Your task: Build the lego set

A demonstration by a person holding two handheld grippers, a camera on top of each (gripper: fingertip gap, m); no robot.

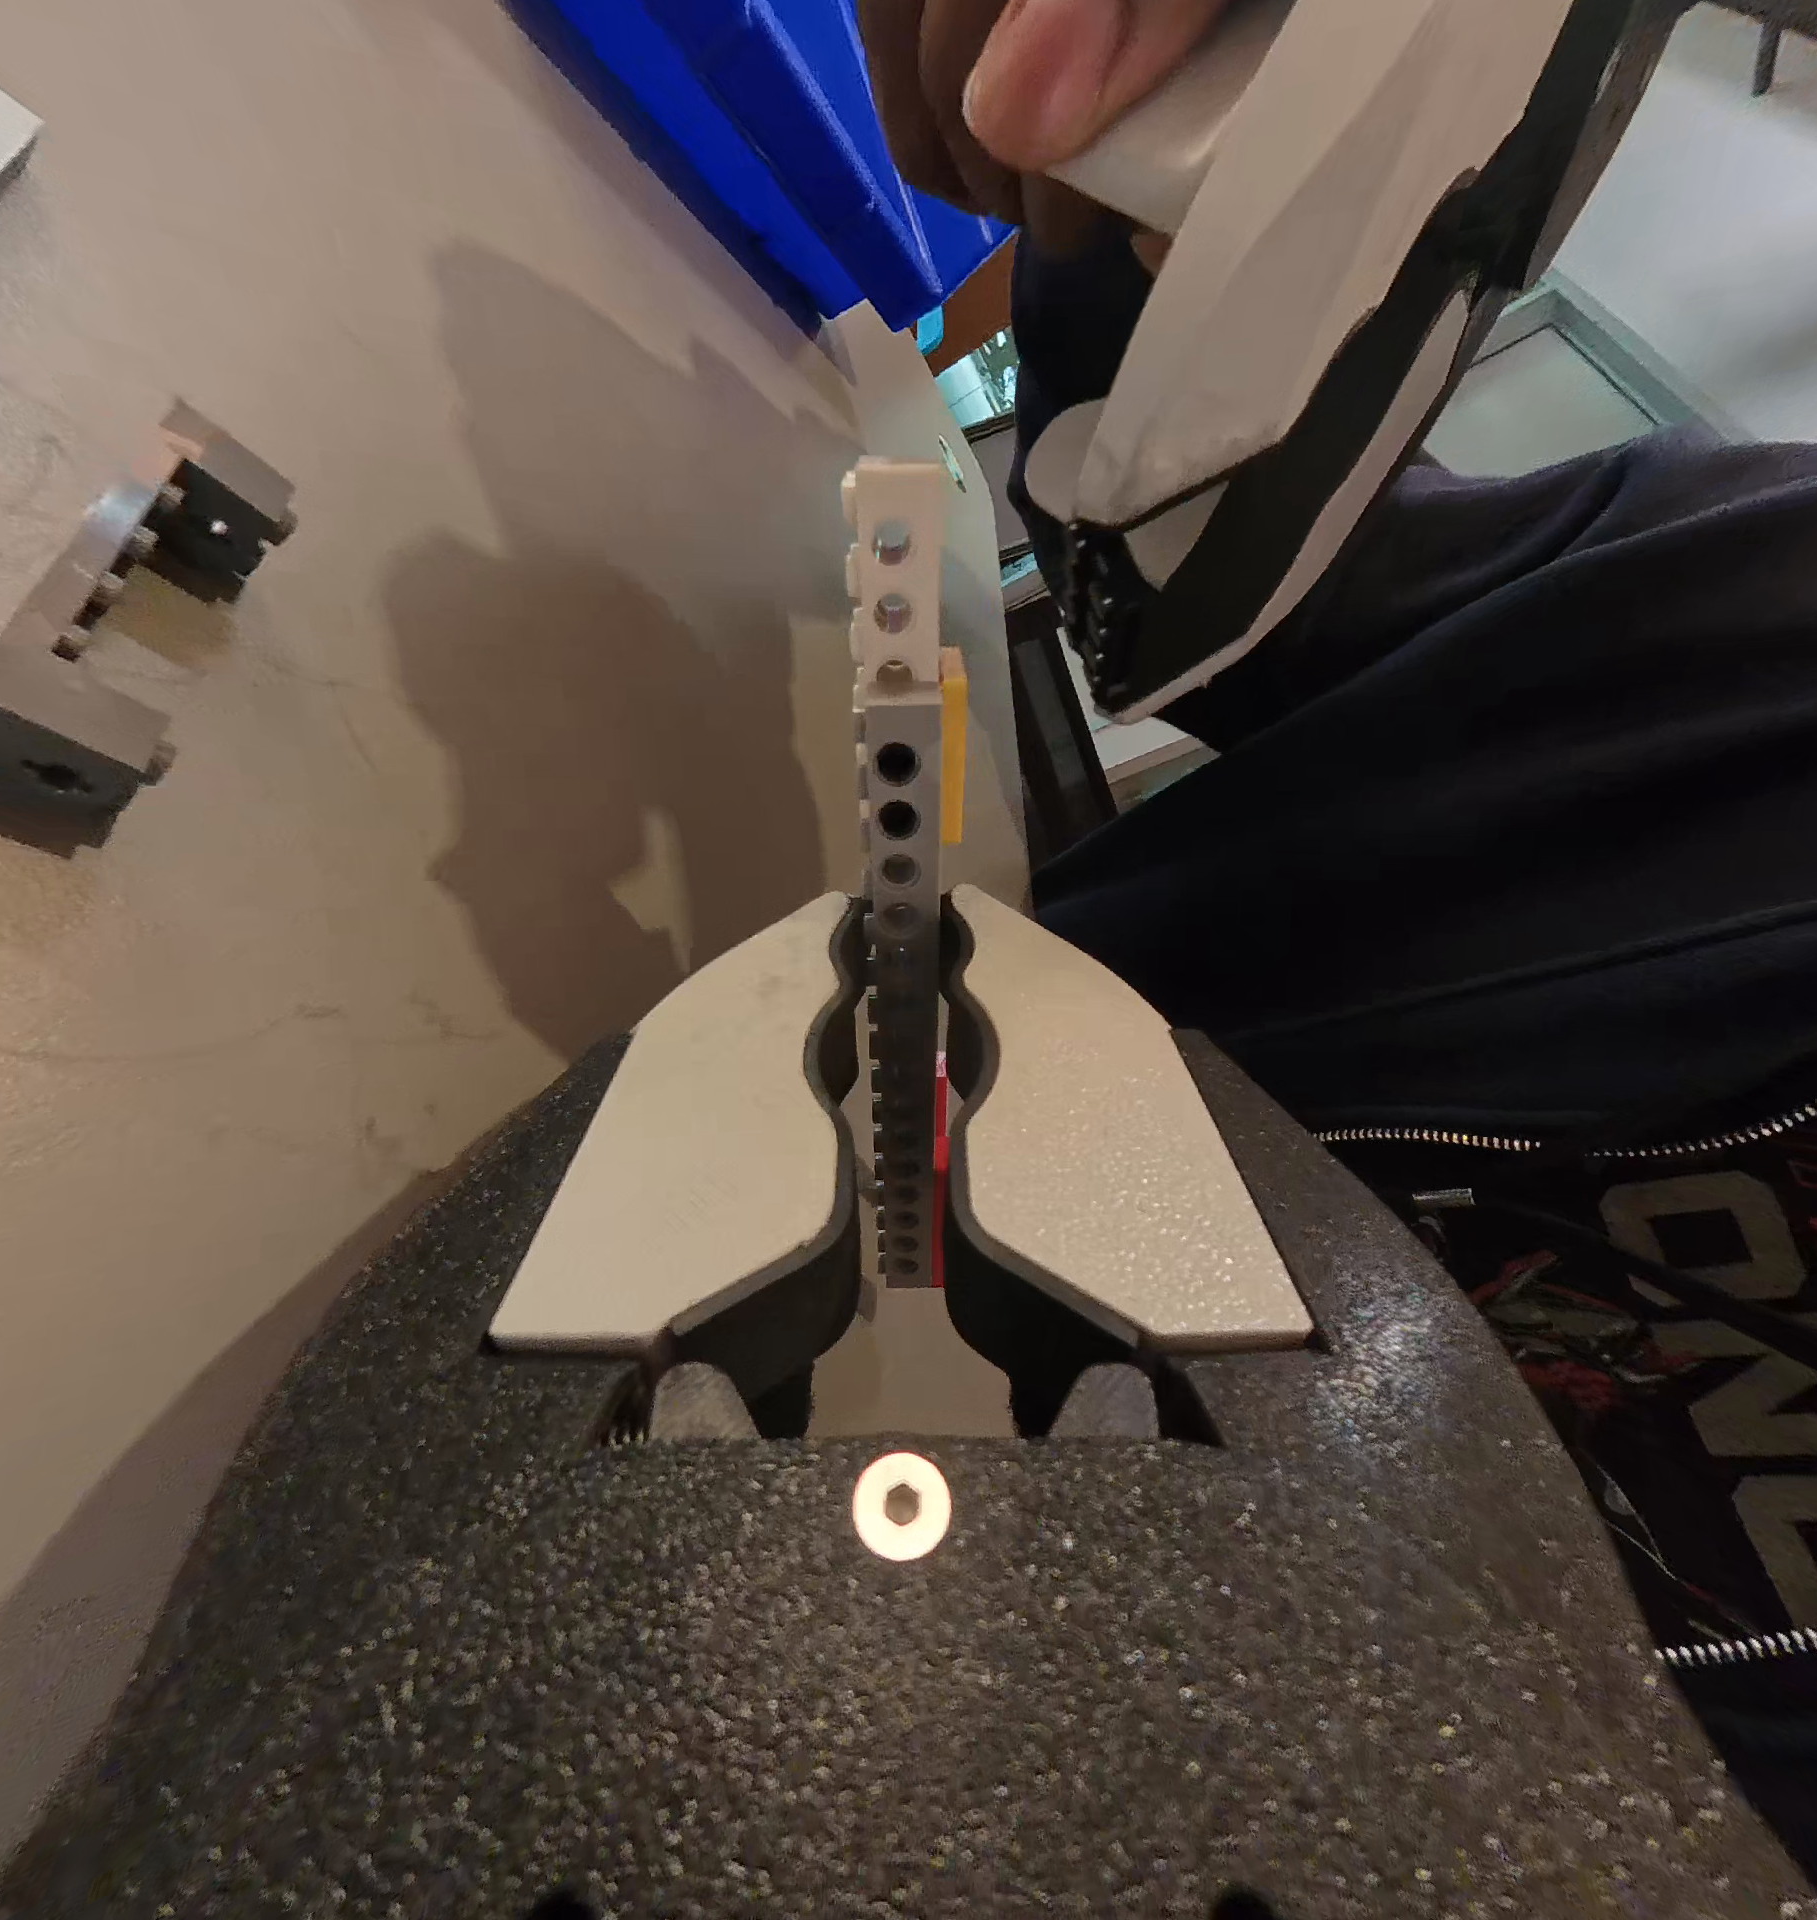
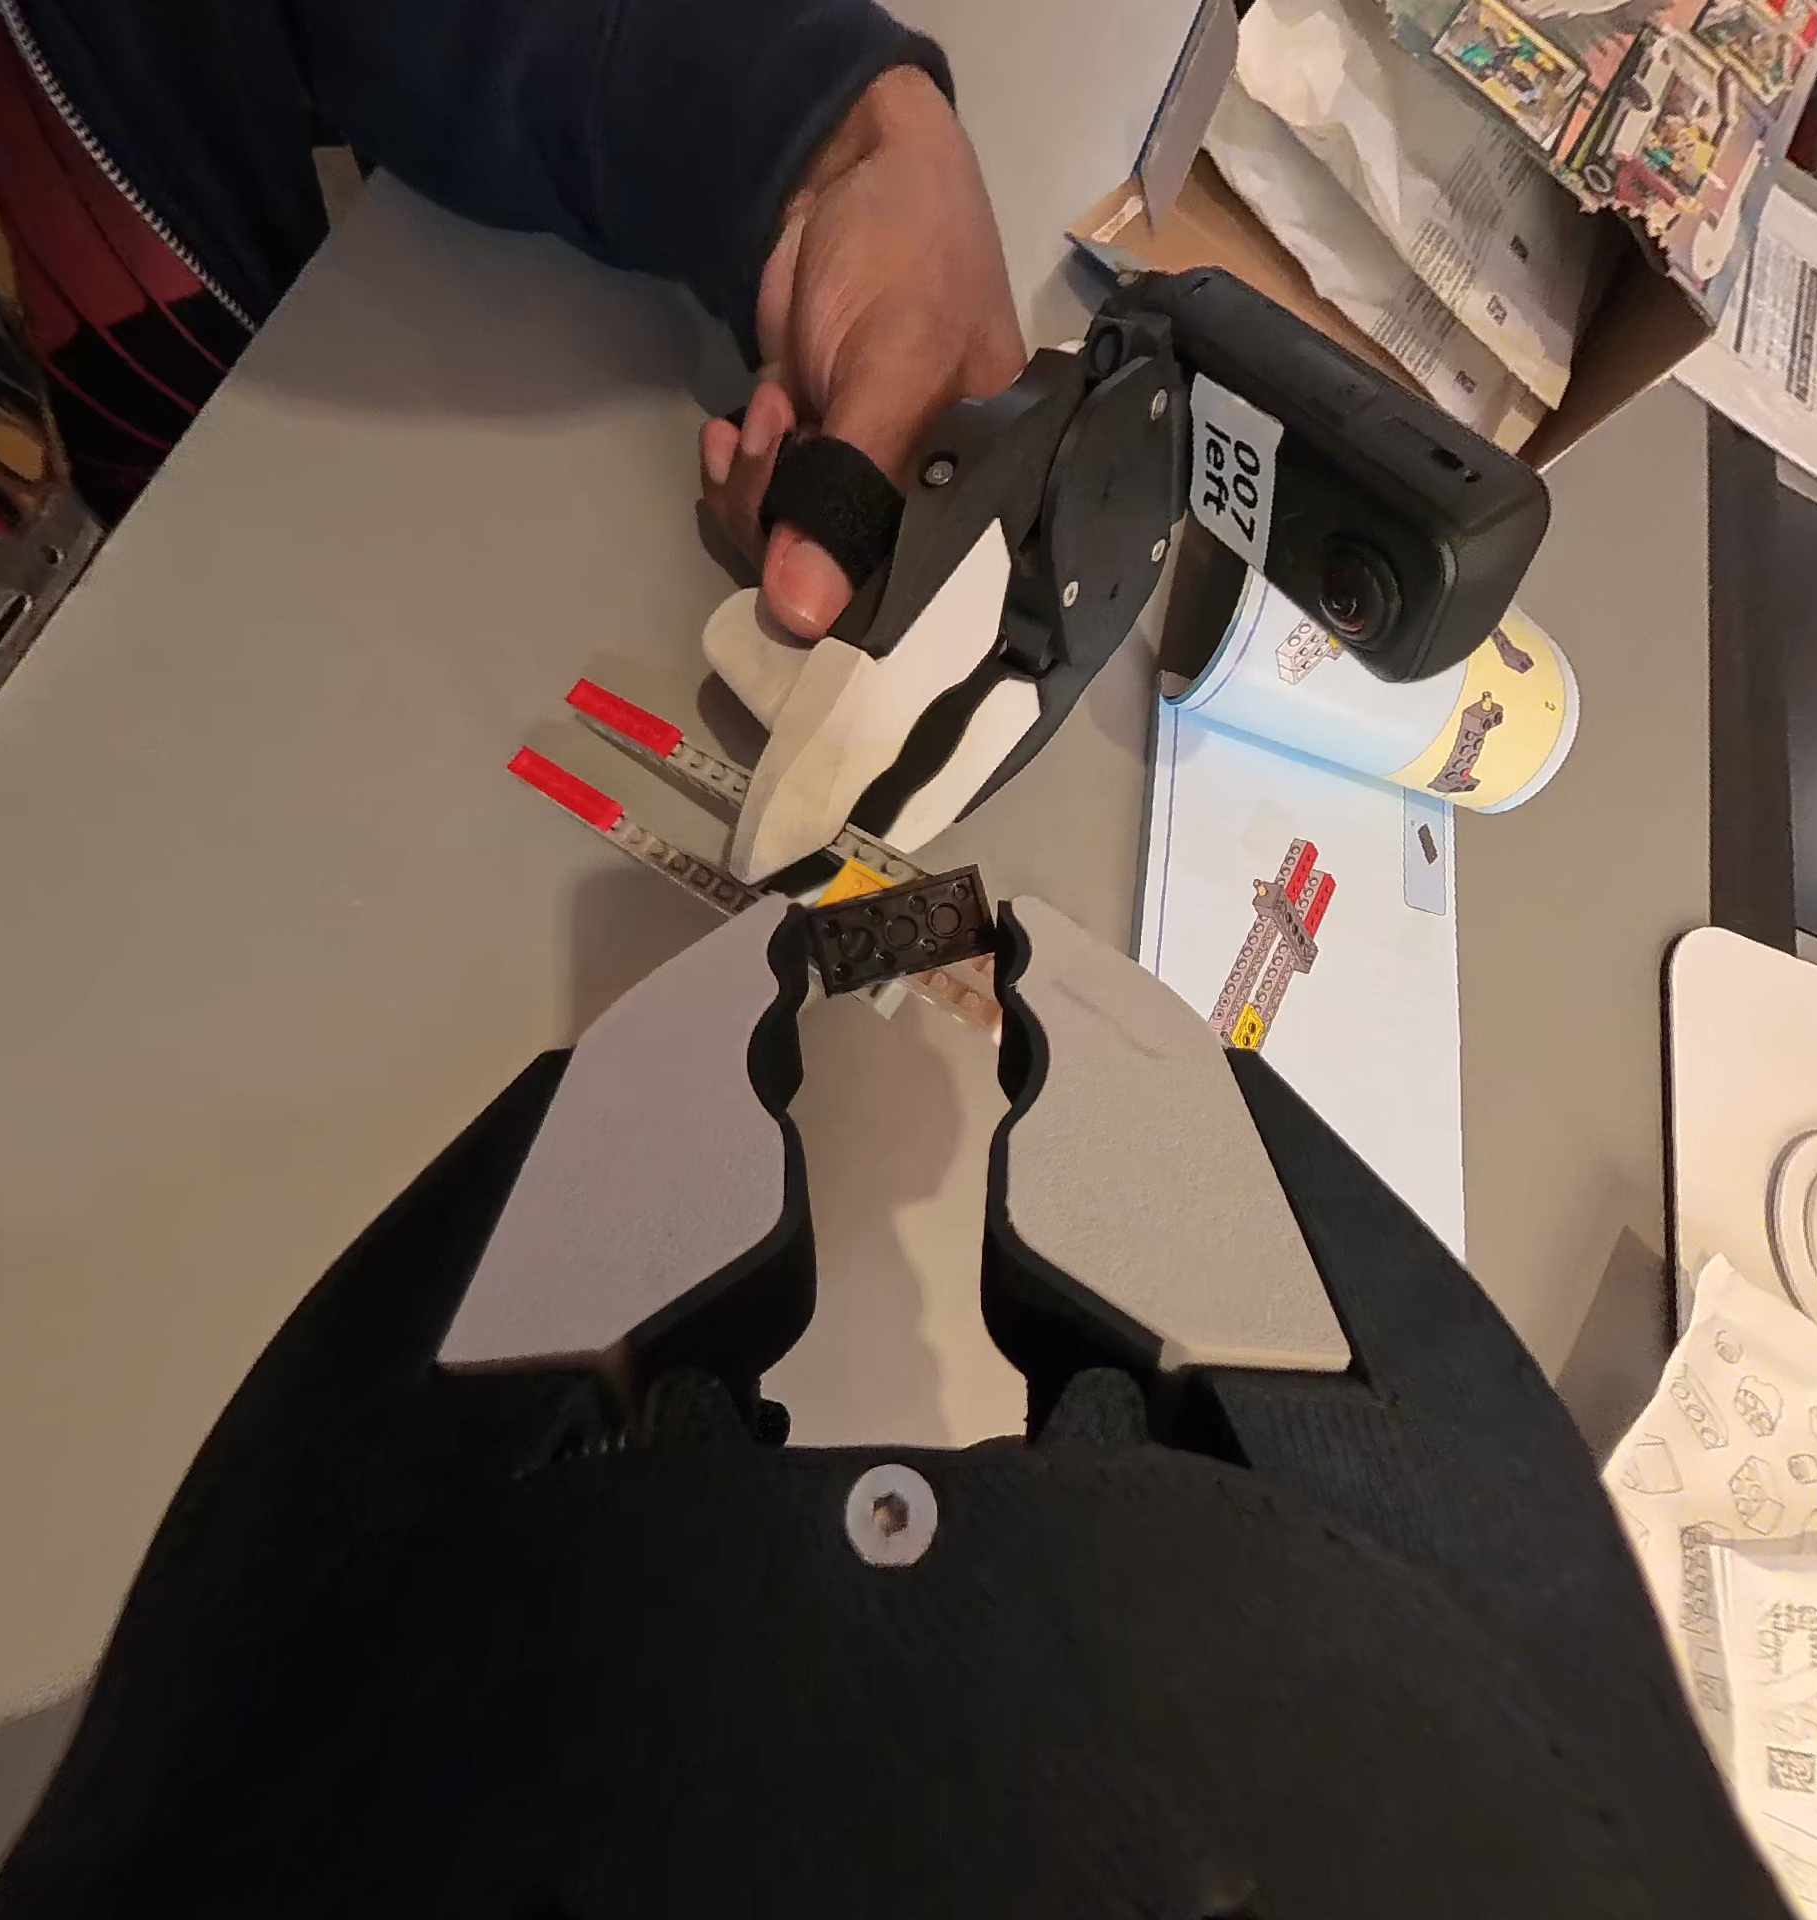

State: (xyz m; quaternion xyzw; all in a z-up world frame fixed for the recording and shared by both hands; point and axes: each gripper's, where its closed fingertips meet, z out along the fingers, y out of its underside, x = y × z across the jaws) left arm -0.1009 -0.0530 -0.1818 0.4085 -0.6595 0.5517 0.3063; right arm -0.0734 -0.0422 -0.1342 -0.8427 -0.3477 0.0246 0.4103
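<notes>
The brick assembly (image 2: 675, 821), a pair of long grey holed beams with red ends, a yellow plate and a white beam at the near end, sits clamped in the left gripper (image 1: 902, 914) just above the grey counter (image 2: 260, 935). As far as the frames show, the two beams are already joined and the yellow plate (image 1: 953, 758) and white beam (image 1: 893, 582) are attached; the black plate (image 2: 902, 928) is not yet on the assembly and hangs just over its near end, seemingly apart from it, though contact there cannot be ruled out. The left jaws stand nearly closed, their dark pads (image 1: 850, 997) pressing on both sides of the grey beam (image 1: 899, 831), which runs out past the tips. The right gripper (image 2: 899, 935) has its jaws moderately open, closed only as far as the length of the black plate, which is gripped end to end at the very fingertips (image 2: 1018, 935), underside facing the camera and slightly tilted. A hand (image 2: 883, 312) in a dark sleeve holds the left gripper. An open instruction booklet (image 2: 1299, 935) lies on the counter to the right, with an opened cardboard box (image 2: 1403, 208) and loose paper behind it, and a blue bin (image 1: 800, 156) stands at the far edge.
</notes>
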